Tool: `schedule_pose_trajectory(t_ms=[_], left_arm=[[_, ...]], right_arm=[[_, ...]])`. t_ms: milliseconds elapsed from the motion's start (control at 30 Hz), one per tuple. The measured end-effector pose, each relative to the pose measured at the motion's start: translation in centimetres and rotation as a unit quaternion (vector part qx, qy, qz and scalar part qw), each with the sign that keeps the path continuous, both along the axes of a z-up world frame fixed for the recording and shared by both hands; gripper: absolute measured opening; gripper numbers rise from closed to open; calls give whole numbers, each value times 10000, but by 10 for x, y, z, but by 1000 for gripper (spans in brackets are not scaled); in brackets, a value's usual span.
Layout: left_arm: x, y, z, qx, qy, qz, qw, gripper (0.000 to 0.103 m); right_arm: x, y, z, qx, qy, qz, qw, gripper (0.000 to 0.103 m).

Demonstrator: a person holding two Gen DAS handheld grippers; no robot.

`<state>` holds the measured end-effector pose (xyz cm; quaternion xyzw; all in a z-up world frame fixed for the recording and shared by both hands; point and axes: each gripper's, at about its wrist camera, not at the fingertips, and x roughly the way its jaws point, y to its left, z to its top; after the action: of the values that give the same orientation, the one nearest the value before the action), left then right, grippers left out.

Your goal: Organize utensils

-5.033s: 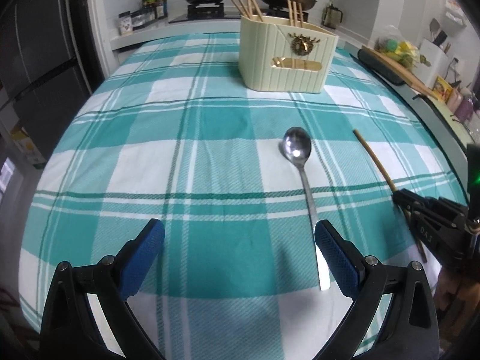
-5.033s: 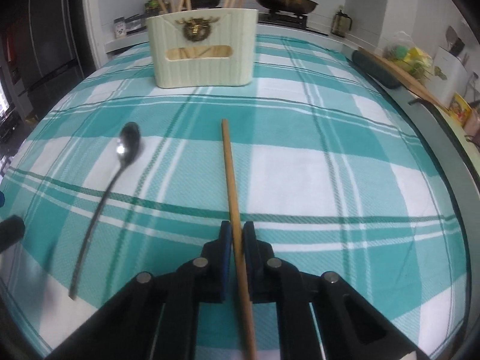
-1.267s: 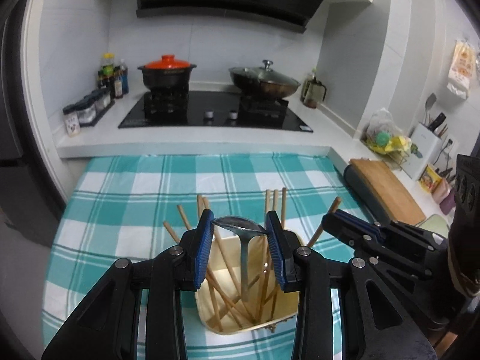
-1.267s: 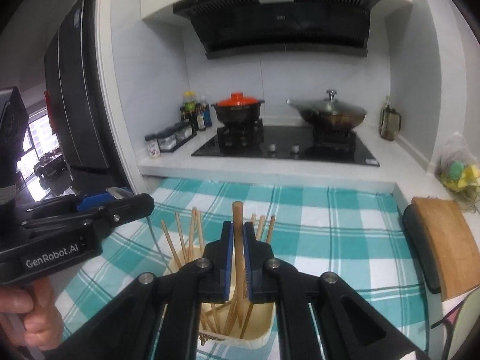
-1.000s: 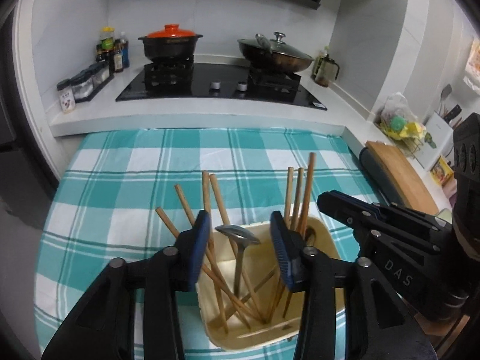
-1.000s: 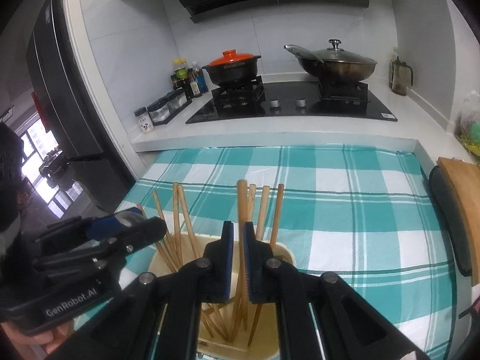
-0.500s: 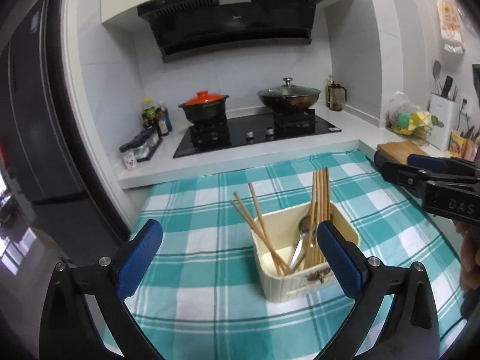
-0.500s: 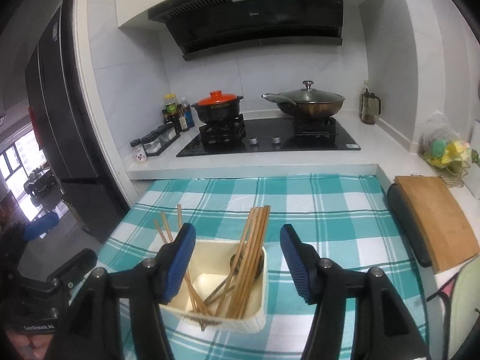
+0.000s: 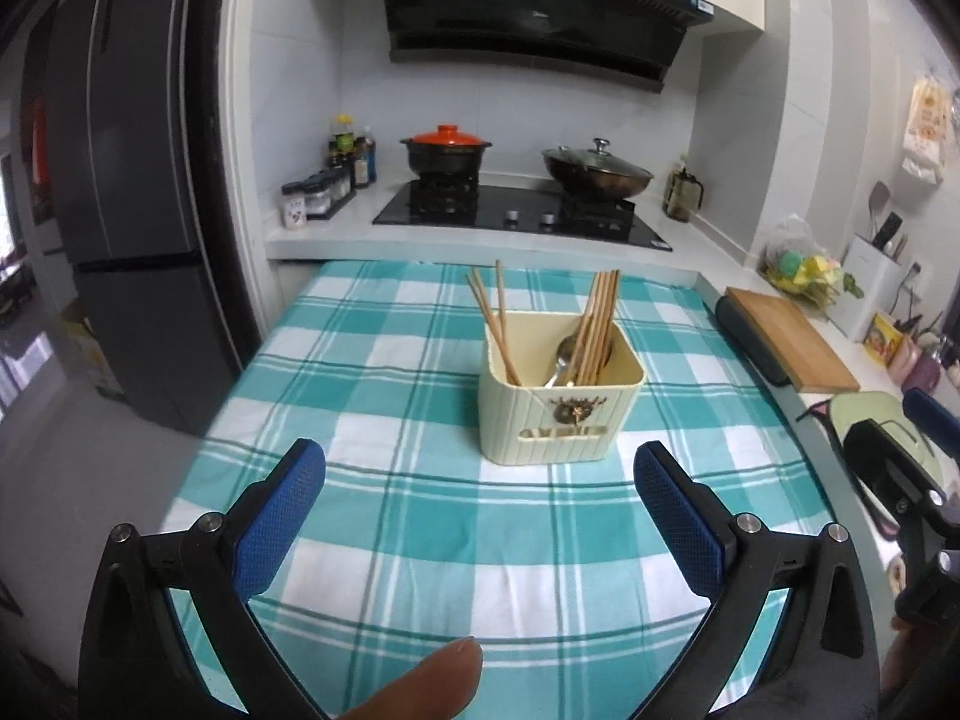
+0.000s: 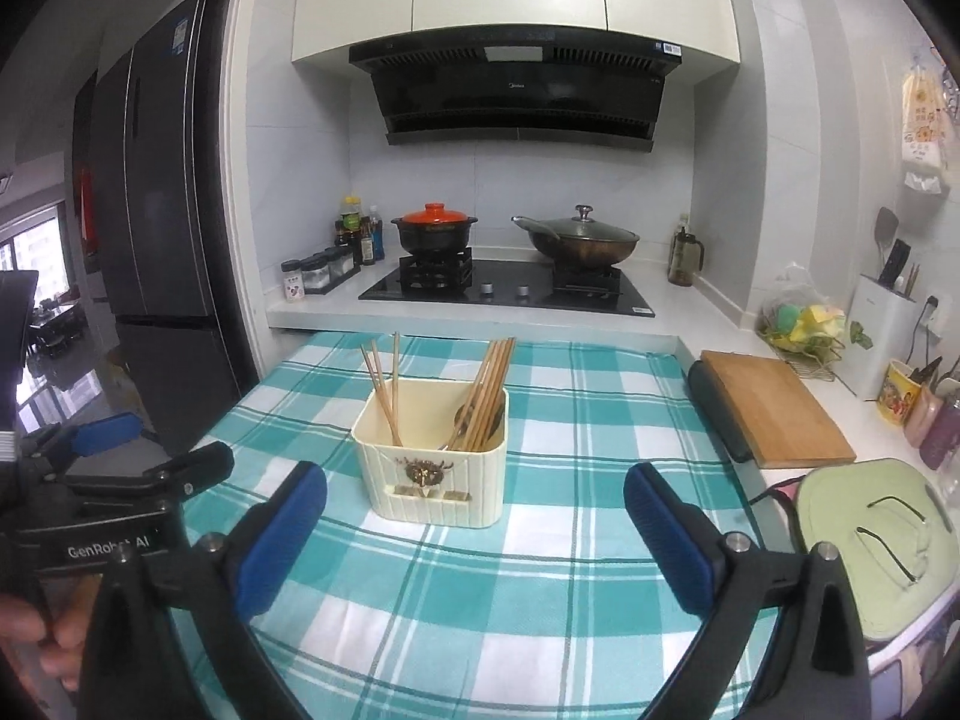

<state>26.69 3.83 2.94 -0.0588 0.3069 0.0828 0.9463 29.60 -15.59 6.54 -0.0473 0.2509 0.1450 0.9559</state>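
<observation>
Left wrist view shows my left claw (image 9: 480,516) spread wide and empty above the teal checked tablecloth (image 9: 372,360). Its jaws have just been opening, with nothing between them. The cream utensil holder (image 9: 561,414) stands upright near the middle of the table, well apart from both claws. Chopsticks (image 9: 594,324) lean in bundles inside it, and a metal spoon (image 9: 563,357) rests among them on its right side.

In the right wrist view, my right claw (image 10: 474,531) is also released and bare; its jaws have just been opening too. No loose utensil lies on the cloth that I can see, so I judge the sorting step finished. The next move, if any, calls for checking the table for leftovers.

The cloth's near edge is cut off below both claws, so something could lie there unseen. A fingertip (image 9: 432,678) blocks the bottom of the left view. The holder's inner divider is hard to make out.
</observation>
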Motion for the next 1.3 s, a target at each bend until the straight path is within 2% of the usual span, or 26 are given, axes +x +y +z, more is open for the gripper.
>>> schedule_pose_trajectory(t_ms=[200, 467, 1300], left_arm=[[-24, -8, 17, 463, -228, 218, 9984, 103], [-36, -2, 23, 415, -243, 232, 9986, 103], [-39, -9, 19, 518, -199, 215, 9982, 103]], right_arm=[[-35, 5, 18, 59, -181, 74, 9998, 102], [-51, 17, 23, 22, -267, 179, 9995, 102], [-52, 15, 17, 91, -110, 127, 9998, 102]])
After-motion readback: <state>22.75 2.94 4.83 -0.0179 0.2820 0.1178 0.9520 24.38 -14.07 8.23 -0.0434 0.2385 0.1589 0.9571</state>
